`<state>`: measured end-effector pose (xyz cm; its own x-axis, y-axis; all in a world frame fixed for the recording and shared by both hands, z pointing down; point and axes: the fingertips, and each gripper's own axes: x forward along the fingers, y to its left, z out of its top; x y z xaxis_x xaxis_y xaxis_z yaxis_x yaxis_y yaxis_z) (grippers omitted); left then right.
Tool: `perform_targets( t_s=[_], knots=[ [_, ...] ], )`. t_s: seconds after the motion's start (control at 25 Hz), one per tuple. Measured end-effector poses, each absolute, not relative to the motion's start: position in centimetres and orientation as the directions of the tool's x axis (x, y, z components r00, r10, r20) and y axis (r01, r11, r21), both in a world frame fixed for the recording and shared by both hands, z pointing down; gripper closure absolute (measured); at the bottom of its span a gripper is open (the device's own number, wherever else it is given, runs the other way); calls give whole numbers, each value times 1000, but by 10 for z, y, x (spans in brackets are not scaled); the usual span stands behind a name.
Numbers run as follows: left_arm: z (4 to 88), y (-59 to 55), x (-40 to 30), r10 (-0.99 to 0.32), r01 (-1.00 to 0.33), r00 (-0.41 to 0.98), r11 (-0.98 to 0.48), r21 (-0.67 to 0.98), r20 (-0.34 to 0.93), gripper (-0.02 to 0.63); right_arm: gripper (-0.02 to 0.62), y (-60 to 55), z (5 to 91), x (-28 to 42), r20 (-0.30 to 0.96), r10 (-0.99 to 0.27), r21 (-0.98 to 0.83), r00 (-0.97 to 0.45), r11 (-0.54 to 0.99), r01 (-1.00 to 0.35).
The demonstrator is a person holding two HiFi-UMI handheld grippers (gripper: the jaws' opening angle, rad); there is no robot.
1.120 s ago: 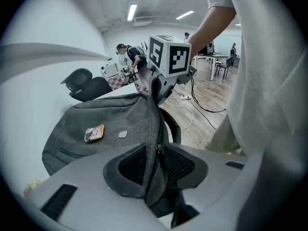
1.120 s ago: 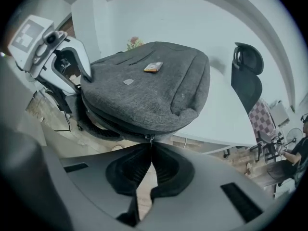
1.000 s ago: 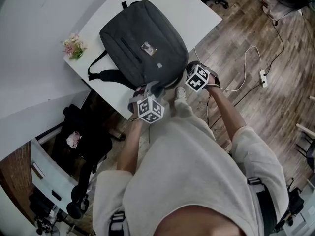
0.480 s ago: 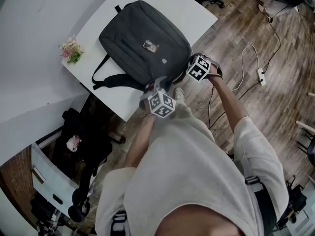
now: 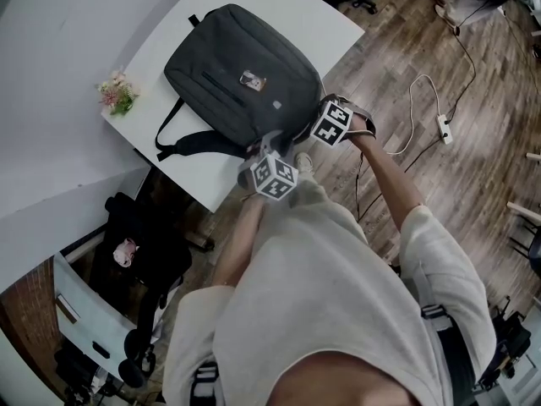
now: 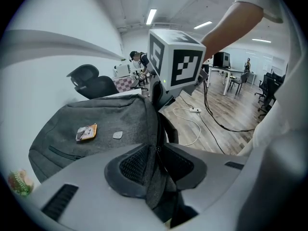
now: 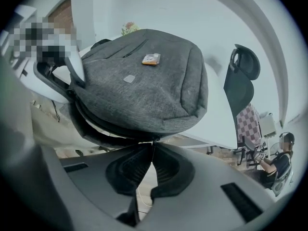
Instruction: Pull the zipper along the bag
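A dark grey backpack (image 5: 241,83) lies flat on the white table (image 5: 279,11), with a small orange tag (image 5: 250,79) on its face. My left gripper (image 5: 267,148) is at the bag's near corner. In the left gripper view its pads (image 6: 137,165) pinch a fold of the bag's edge fabric (image 6: 155,177). My right gripper (image 5: 309,131) is close beside it at the same edge. In the right gripper view it (image 7: 153,148) is shut on the small zipper pull (image 7: 153,140) under the bag's rim (image 7: 149,81).
The bag's black straps (image 5: 182,142) trail over the table's near left side. A small bunch of flowers (image 5: 114,94) lies at the table's left corner. A white cable with a power strip (image 5: 441,125) runs over the wooden floor. A black office chair (image 7: 240,85) stands beyond the table.
My left gripper has moved right and up to the bag's near corner, closer to the right gripper. The right gripper has stayed at the bag's edge.
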<state>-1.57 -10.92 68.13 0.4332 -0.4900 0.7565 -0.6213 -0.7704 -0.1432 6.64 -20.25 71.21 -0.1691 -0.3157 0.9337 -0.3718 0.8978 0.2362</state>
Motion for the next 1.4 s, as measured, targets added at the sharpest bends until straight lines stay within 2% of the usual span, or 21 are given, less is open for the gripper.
perform_targets(
  t_s=[0.32,0.6,0.92,1.4],
  knots=[
    [681,-108,-17,-484,-623,444,-772,-129,754,482,575,-177,704,59,933,-325,262,-153,907,-328],
    [687,-102,-12,-466,-595,450,-793,-133,762,482,575,-159,705,62,945,-291,218,-149,901,-374],
    [683,-103,-13,-458,-587,461,-800,-126,760,483,575,-158,701,60,975,-128,57,-180,932,-359],
    [685,-103,-14,-451,-588,480,-802,-106,752,485,574,-137,697,44,974,-132,43,-184,905,-423]
  ],
)
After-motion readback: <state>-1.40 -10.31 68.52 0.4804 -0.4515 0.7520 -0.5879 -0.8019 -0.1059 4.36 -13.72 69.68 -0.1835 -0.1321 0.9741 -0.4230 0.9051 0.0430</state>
